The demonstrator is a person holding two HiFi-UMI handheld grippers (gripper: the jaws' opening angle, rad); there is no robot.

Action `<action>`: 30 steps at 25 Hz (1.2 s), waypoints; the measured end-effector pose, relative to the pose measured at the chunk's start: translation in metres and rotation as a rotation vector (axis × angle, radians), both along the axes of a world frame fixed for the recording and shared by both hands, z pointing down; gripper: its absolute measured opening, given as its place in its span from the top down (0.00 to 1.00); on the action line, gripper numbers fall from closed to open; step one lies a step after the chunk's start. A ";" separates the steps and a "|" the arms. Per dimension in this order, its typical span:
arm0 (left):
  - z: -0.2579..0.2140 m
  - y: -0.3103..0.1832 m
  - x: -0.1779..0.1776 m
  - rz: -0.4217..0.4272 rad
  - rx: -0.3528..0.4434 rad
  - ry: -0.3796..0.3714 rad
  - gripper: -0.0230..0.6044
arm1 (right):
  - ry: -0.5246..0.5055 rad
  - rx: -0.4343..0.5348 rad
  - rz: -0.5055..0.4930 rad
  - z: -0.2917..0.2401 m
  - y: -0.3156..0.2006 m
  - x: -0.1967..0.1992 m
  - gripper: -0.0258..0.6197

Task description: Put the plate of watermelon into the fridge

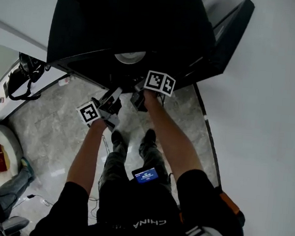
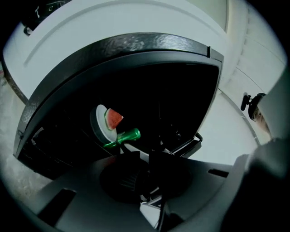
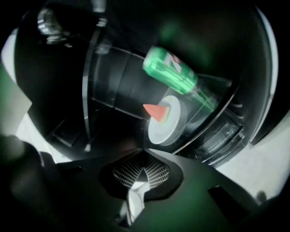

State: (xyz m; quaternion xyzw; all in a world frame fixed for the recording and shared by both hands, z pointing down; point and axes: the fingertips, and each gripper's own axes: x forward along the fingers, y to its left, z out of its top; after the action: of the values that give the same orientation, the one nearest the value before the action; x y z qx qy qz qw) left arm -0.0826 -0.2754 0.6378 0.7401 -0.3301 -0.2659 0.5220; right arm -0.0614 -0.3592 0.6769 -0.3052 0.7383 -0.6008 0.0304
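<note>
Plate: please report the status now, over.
Left gripper open, right gripper shut, both empty. Plate with watermelon inside fridge, next to bottle. Nothing in the way.

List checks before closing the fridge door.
1. Plate inside the fridge: ok.
2. Watermelon sitting on the plate: ok.
3. Right gripper empty, jaws together: ok.
4. Left gripper off the plate: ok. Whether its jaws are open or shut: cannot tell.
5. Bottle not touching the plate: cannot tell.
6. Both grippers out of the way of the door: cannot tell.
</note>
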 end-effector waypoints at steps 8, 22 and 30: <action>-0.070 0.032 0.006 0.033 0.046 -0.031 0.92 | 0.091 0.160 -0.119 -0.087 0.066 0.028 0.93; -0.122 0.083 0.027 0.147 0.205 -0.331 0.94 | 0.172 0.325 -0.134 -0.157 0.142 0.075 0.93; -0.130 0.083 0.042 0.179 0.223 -0.388 0.94 | 0.153 0.348 -0.165 -0.165 0.140 0.079 0.93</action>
State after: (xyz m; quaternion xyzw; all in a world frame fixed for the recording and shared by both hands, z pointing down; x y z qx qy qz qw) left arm -0.0406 -0.1922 0.5075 0.8567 -0.3262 -0.1060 0.3853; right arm 0.0173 -0.2192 0.5121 -0.2786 0.8536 -0.4396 -0.0231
